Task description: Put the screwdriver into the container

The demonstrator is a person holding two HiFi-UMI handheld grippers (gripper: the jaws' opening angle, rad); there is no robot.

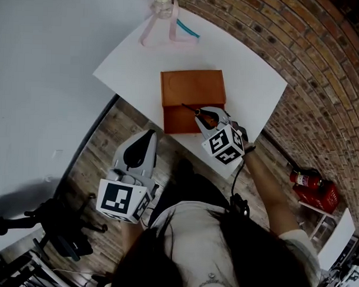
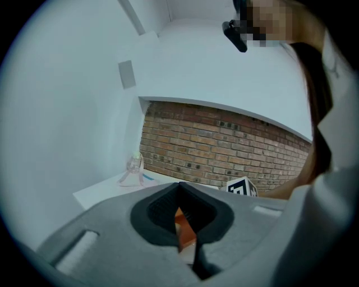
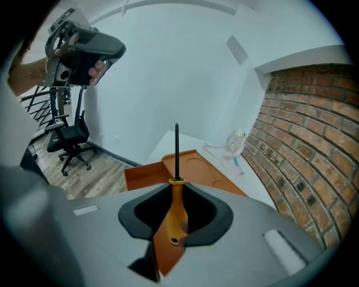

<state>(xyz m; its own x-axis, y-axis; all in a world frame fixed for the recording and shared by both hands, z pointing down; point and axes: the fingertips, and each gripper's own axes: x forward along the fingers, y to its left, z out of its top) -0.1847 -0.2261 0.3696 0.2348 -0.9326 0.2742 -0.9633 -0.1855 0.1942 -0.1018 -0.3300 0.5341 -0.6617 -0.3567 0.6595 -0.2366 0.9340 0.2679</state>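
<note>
Two tongs are in play, but only one does the work. The right tongs [image 3: 176, 188] are clamped on the orange handle of the screwdriver [image 3: 175, 216]. Its dark shaft sticks straight out ahead of the jaws. In the head view the tool hangs over the 5 o'clock edge of the shallow orange container [image 1: 192, 87], and its tip points toward 10 o'clock across the container. The container lies about mid-tabletop [image 1: 255, 84]. The left tongs [image 1: 145, 139] hang off the tabletop at 7 o'clock, over the wooden floor, with their jaws drawn together on nothing.

The step in hand looks like the carry-in and set-down, and the task seems close to done. To do it well, bring the handle further toward 11 o'clock until the whole tool is inside the walls. Then tilt the shaft down so the tool lies nearly flat and close to the container floor. Part the jaws only then. Dropped from height, the rounded handle could roll or bounce over the low rim. The left tongs need not move.
</note>
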